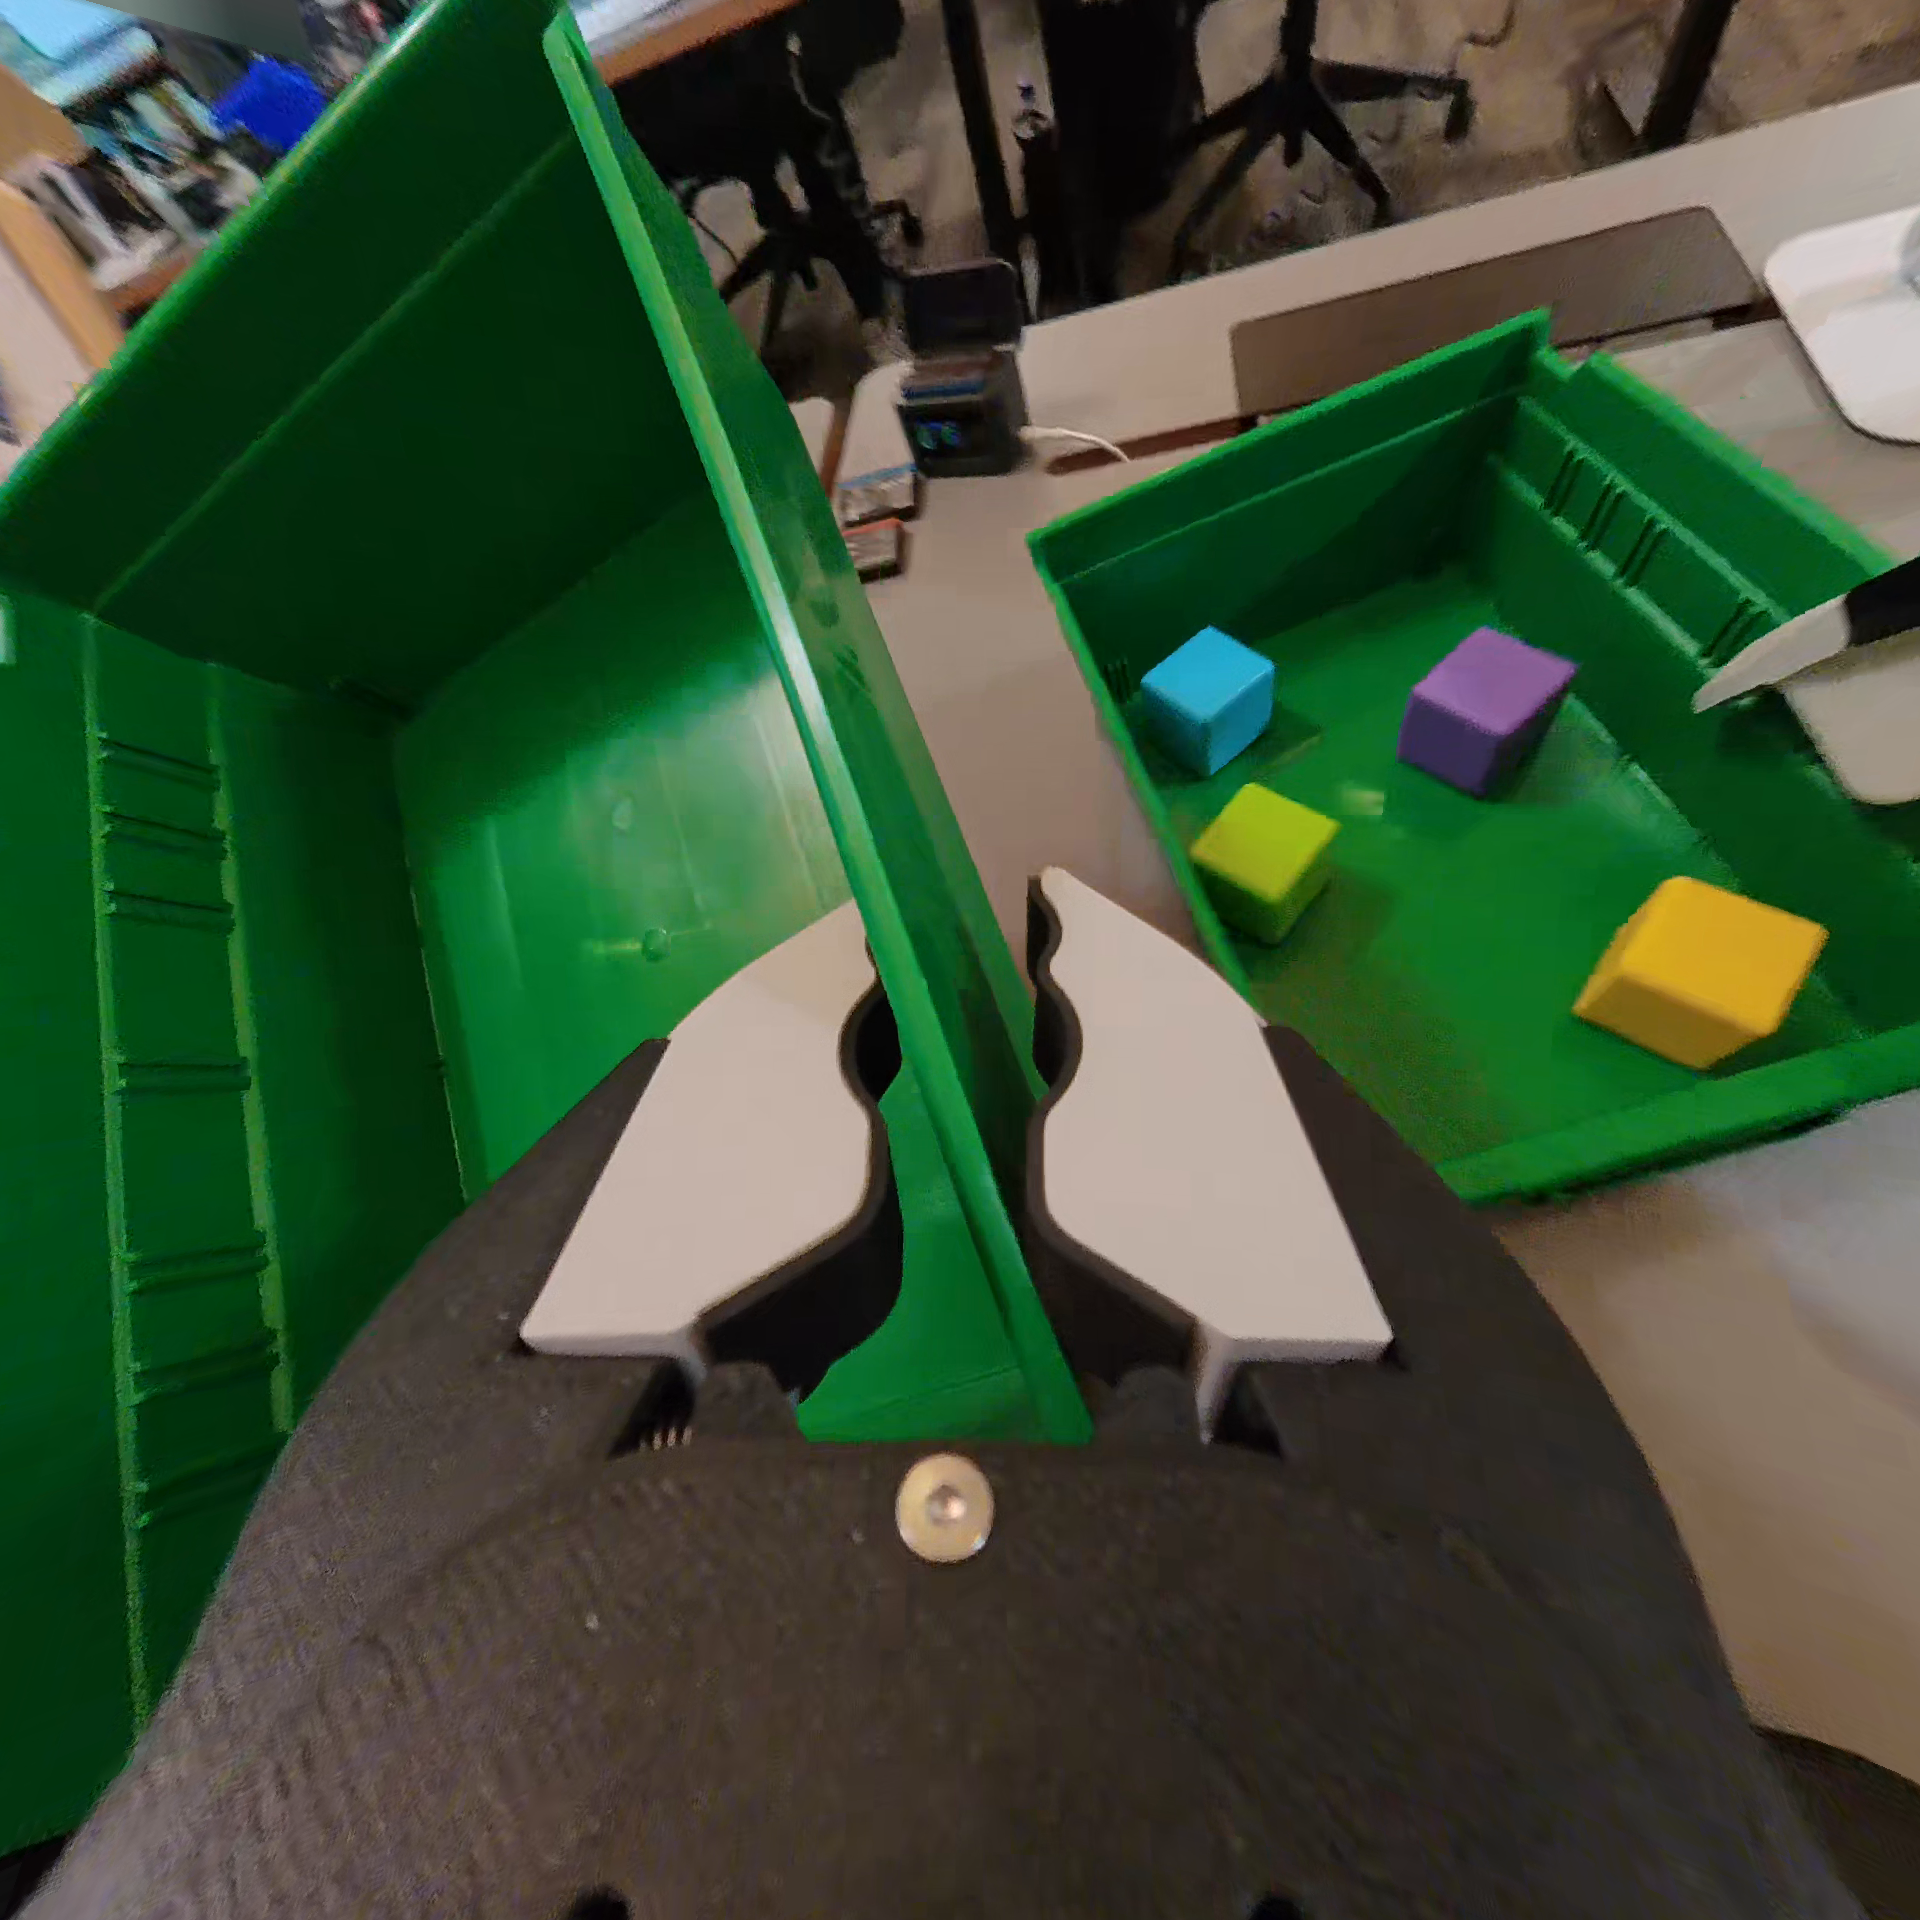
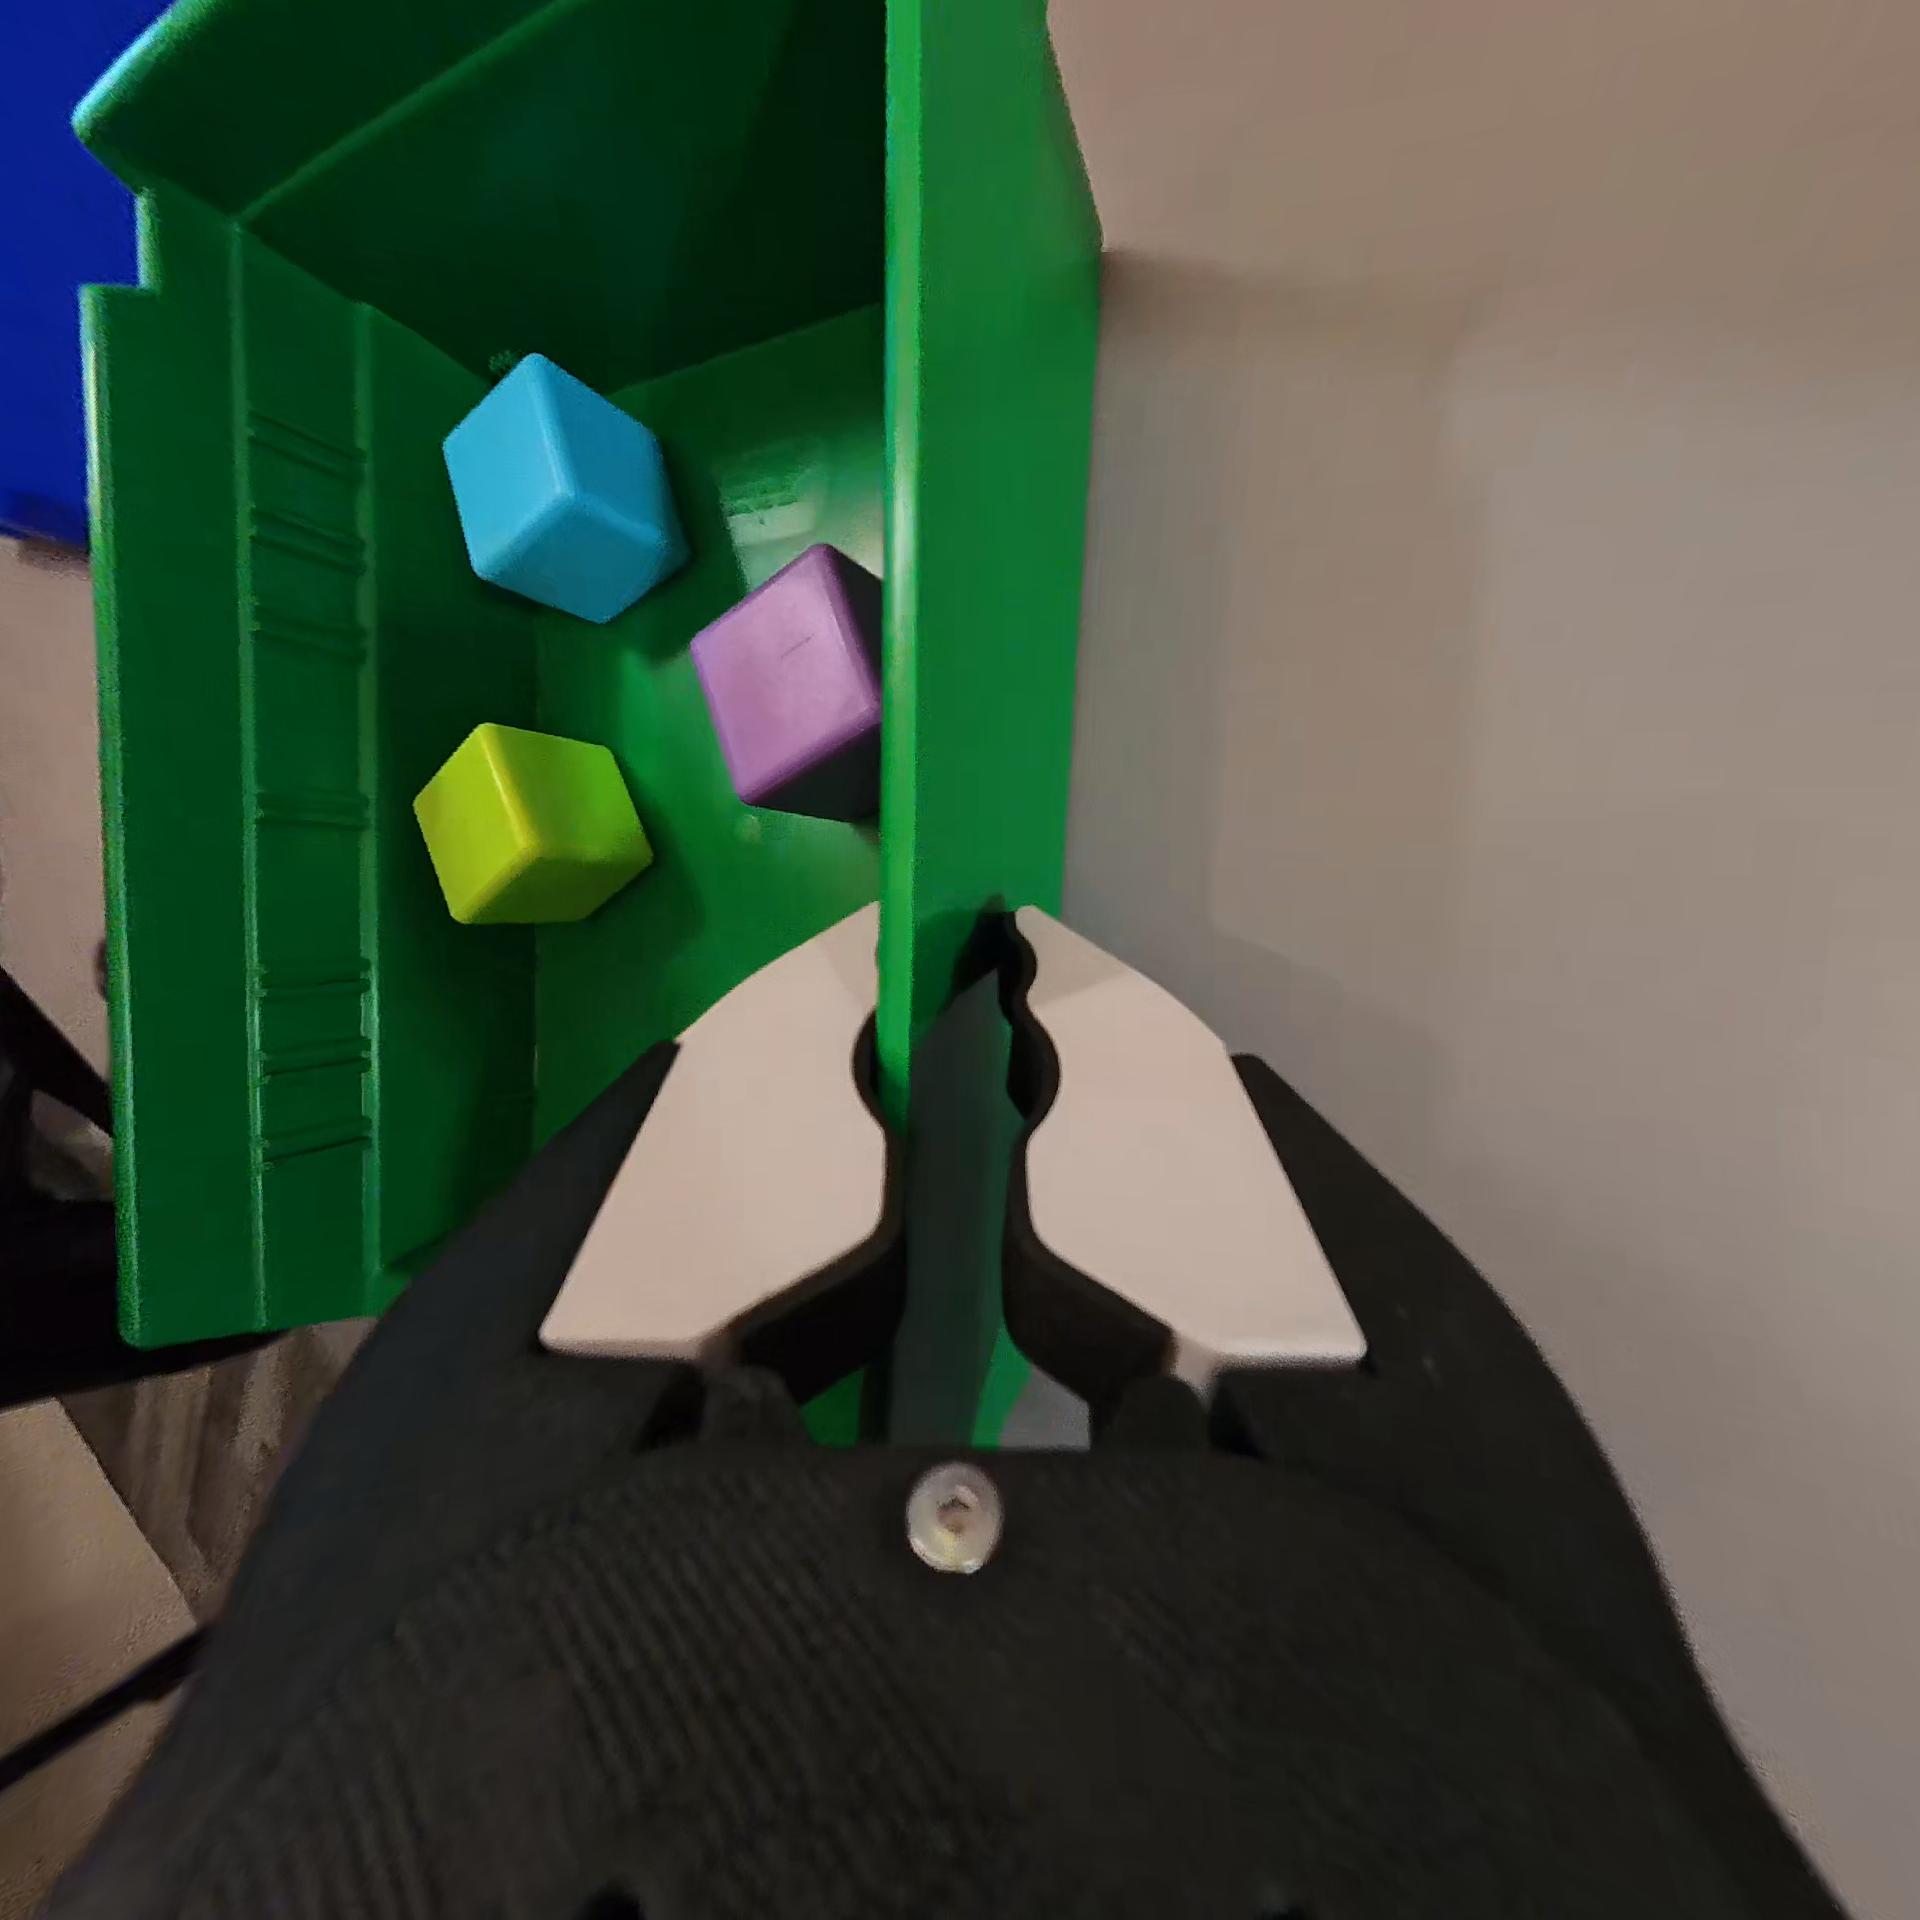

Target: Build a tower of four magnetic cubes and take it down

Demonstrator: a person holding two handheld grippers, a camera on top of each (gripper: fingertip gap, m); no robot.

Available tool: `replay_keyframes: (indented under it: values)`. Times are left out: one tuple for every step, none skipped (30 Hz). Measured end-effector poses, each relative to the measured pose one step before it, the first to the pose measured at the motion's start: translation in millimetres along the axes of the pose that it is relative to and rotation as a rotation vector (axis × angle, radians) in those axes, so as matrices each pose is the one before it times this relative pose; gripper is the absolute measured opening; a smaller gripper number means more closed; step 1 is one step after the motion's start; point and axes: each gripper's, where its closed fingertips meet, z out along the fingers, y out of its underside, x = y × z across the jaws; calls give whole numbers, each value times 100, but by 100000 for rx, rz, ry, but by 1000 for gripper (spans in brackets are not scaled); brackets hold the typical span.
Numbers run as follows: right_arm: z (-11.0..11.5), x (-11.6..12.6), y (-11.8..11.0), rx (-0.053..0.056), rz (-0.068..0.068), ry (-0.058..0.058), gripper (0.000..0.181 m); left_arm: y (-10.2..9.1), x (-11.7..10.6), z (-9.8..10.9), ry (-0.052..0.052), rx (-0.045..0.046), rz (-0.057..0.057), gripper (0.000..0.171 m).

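Your left gripper (image 1: 951,997) is pinched on the side wall of an empty green bin (image 1: 582,727), one finger inside and one outside, the wall running deep between them. The bin appears tilted and at least partly raised off the bench (image 1: 1714,1351); whether any edge rests on it cannot be told.

Your right gripper (image 2: 951,992) is likewise clamped on the side wall of a second green bin (image 2: 987,520), which sits to the right of the first with a strip of bare bench between them.

This second bin holds loose cubes: a blue cube (image 1: 1208,698), a purple cube (image 1: 1484,707), a lime cube (image 1: 1265,858) and a yellow cube (image 1: 1700,968) (the yellow one is hidden in the right wrist view). None touches another.

Handling judgement: both bins look like thin, stiff moulded plastic, light and smooth, so a one-wall pinch will let them swing or twist. Hold deep over the rim, as you do now, near the wall's middle. The cubes look light and will slide freely on the slick floor if you tip it.

Beyond the bins stand small dark devices (image 1: 961,400) with a white cable.
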Motion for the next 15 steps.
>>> replay_keyframes:
  values:
    - [748,-1376,30,1153,1079,-133,17,-107,-583,-418,-2074,715,113,24]
    - [665,-1296,100,1135,1102,-222,18,-37,-497,-312,-1535,329,-85,24]
    - [581,-1291,156,1134,1478,-960,20,24,-427,-232,-1177,-7,-69,24]
    - [500,-1241,210,852,894,-1476,22,69,-347,-166,-721,-141,-206,24]
    - [426,-1162,306,-104,-879,-1818,25,96,-265,-98,-160,-137,-496,24]
    - [328,-1043,345,-1124,-1749,-2048,27,107,-199,-51,175,-85,-626,24]
    - [157,-906,194,-669,-1227,-2197,27,104,-145,0,500,2,-744,24]
    - [-8,-970,121,-275,-621,-3172,30,104,-92,39,760,104,-989,25]
    - [-145,-884,108,-469,-139,-2780,31,101,-51,90,631,-13,-995,25]
    - [-241,-896,50,-225,-761,-2656,35,71,-19,103,536,-236,-911,25]
    - [-296,-812,57,-385,-2052,-1965,39,48,49,121,614,-338,-749,25]
    - [-367,-552,-45,17,-3017,-470,40,25,72,109,264,-349,-283,25]
    - [-419,-401,-111,281,-3396,-251,40,-4,145,84,211,-256,321,25]
    - [-504,-347,-123,103,-2722,-1130,40,-46,215,33,313,-136,650,25]
    - [-622,-286,-126,131,-1335,-2080,39,-103,230,-18,54,23,1047,25]
